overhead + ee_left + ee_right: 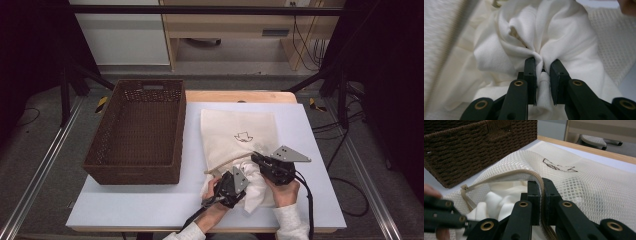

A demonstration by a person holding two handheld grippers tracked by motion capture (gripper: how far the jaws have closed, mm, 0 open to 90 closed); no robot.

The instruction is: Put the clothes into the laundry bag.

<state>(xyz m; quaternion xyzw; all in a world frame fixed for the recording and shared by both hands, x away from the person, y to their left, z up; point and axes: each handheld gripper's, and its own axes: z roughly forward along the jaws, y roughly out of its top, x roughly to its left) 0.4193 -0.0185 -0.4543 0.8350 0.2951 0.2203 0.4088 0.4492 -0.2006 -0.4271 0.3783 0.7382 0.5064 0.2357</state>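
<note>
at near edge of desk (150, 205): right tongs (542, 195) pinching mesh bag (586, 187) at zipper rim, holding mouth open; left tongs (543, 75) clamped on white cloth (564, 42) at mouth. keep rim lifted, feed cloth deep, avoid zipper snag.

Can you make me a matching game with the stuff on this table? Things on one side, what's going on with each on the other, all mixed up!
Things:
1. brown woven basket
2. cream mesh zip bag
3. white crumpled cloth
4. light blue table top

States:
a. pinched by the left gripper
b. lying under everything
c. zip edge clamped by the right gripper
d. standing left of the bag

Pairs: 1-d, 2-c, 3-a, 4-b
</note>
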